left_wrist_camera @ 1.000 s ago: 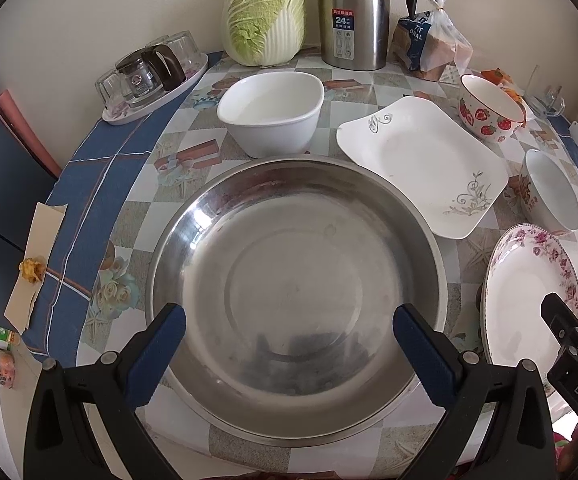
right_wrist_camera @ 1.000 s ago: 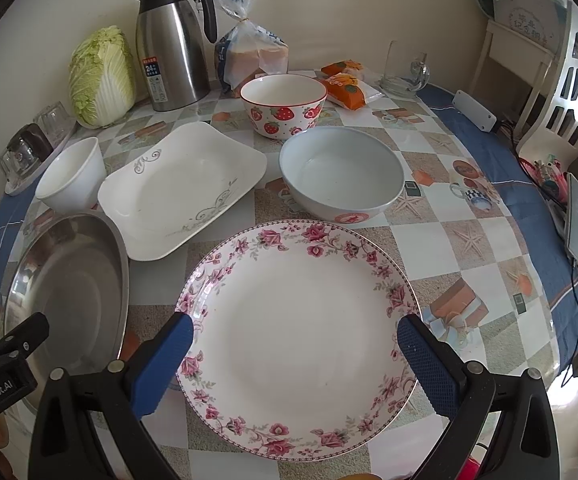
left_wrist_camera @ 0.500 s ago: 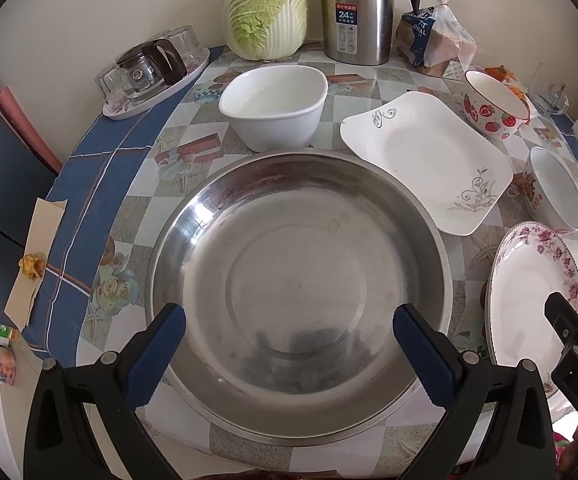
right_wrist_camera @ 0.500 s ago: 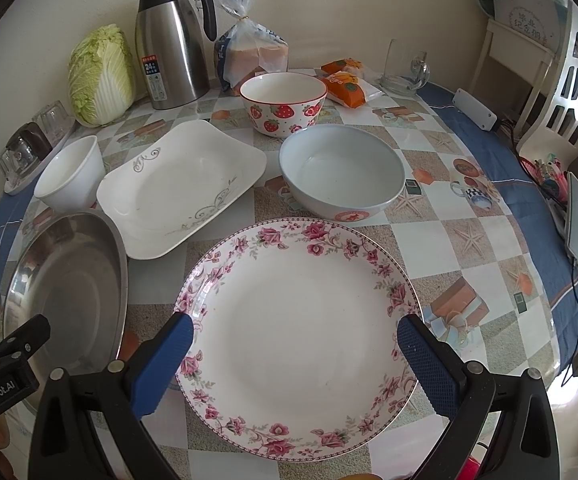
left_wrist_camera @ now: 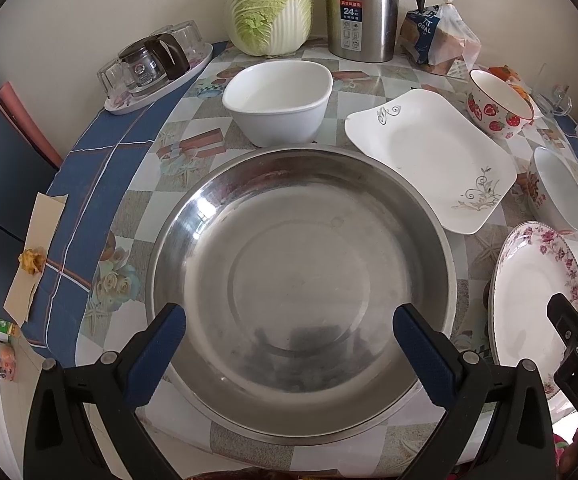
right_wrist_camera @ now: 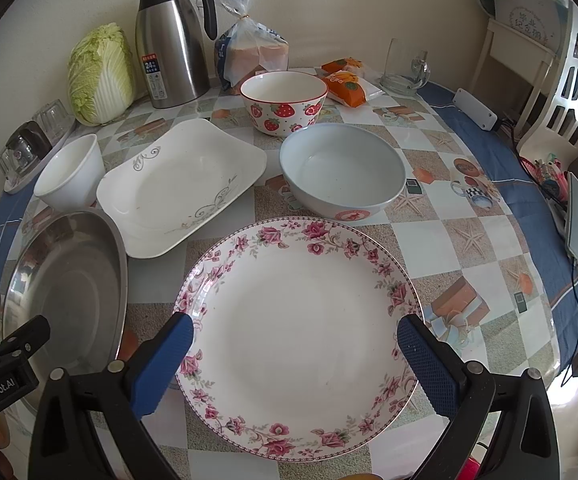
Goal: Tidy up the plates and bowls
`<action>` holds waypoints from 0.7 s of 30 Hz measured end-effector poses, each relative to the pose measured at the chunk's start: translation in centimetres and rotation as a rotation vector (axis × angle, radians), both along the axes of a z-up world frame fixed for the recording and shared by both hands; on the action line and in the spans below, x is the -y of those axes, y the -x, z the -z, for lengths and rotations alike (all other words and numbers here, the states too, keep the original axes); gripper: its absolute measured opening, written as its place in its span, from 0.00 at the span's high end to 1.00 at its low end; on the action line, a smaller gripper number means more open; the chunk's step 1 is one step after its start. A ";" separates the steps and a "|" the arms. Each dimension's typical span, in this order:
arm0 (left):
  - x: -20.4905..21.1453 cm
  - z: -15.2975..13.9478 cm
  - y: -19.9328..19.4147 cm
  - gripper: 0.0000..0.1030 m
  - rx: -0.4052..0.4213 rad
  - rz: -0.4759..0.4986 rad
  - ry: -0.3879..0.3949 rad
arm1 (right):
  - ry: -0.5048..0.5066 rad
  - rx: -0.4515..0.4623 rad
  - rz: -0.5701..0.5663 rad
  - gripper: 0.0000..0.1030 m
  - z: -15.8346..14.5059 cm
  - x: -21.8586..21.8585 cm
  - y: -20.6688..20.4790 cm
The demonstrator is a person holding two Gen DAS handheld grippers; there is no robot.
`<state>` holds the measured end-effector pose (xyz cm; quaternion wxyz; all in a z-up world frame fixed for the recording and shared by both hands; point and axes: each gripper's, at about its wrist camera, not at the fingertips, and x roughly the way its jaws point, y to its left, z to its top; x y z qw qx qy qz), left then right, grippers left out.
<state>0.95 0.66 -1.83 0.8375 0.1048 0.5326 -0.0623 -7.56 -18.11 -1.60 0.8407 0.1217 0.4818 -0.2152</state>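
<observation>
My left gripper (left_wrist_camera: 289, 344) hangs spread over the wide stainless-steel basin (left_wrist_camera: 301, 280); my right gripper (right_wrist_camera: 295, 360), likewise agape, straddles the rose-bordered round china plate (right_wrist_camera: 297, 332). Plate: brittle, glazed, slippery; pinch its raised near rim. That rim is partly cut off below.

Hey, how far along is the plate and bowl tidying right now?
Nothing looks done: no dishes are stacked. The steel basin, square plate, floral plate, white bowl, strawberry bowl and pale blue bowl each sit alone. Nothing is in hand: the left gripper hangs open over the basin, the right gripper open over the floral plate. All grouping remains.
</observation>
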 end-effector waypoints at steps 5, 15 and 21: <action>-0.1 0.0 0.0 0.00 0.000 -0.002 0.003 | 0.000 -0.001 0.000 0.00 0.0 0.0 0.0; -0.3 0.1 -0.1 0.00 0.000 -0.013 0.006 | 0.001 -0.001 0.000 0.00 0.0 -0.1 0.0; -0.7 -0.1 -0.2 0.00 0.015 -0.020 0.013 | 0.006 -0.002 -0.013 0.00 0.2 -0.4 -0.2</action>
